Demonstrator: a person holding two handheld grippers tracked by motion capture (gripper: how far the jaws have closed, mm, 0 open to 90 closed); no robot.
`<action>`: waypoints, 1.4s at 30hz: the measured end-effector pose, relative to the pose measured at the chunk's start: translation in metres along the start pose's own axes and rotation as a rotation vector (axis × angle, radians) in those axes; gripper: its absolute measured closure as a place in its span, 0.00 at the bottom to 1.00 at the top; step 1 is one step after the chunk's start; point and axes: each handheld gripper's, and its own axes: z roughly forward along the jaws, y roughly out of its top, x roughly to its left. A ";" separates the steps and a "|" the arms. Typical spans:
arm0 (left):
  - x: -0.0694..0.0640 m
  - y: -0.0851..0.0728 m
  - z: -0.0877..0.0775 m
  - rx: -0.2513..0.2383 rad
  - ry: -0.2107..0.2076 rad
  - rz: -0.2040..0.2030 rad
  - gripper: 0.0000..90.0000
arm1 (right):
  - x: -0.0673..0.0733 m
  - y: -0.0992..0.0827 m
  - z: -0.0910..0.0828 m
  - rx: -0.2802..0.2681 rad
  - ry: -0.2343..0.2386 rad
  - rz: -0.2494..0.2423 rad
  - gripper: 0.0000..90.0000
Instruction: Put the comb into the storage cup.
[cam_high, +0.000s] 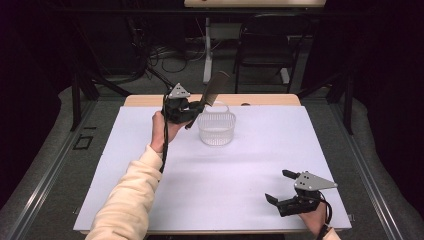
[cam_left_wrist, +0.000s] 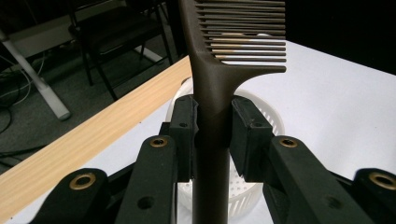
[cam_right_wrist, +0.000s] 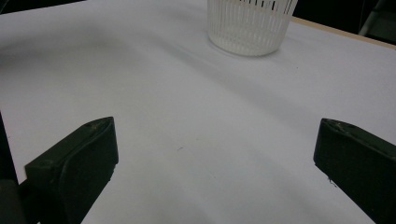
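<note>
While hanging over the far side of the table (cam_high: 150, 175), gripping a dark comb (cam_left_wrist: 212, 93) by its handle with the left gripper (cam_left_wrist: 212, 135), teeth up, right above the white basket (cam_high: 216, 129). Meanwhile resting the right gripper (cam_high: 280, 186) near the front edge, jaws spread wide, holding nothing.

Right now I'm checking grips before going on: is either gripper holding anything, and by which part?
The left gripper clamps a dark comb by its handle, just below the teeth, above the white basket. The right gripper is open and holds nothing.
</note>
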 end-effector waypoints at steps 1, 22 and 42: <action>0.000 0.000 0.000 0.001 0.002 0.001 0.80 | 0.000 0.000 0.000 0.000 0.000 0.000 0.00; -0.001 0.006 0.010 -0.028 0.006 -0.002 0.80 | 0.000 0.000 0.000 -0.001 0.001 0.000 0.00; -0.006 0.008 0.018 -0.076 0.002 -0.002 0.80 | 0.000 0.000 0.000 -0.001 0.001 0.001 0.00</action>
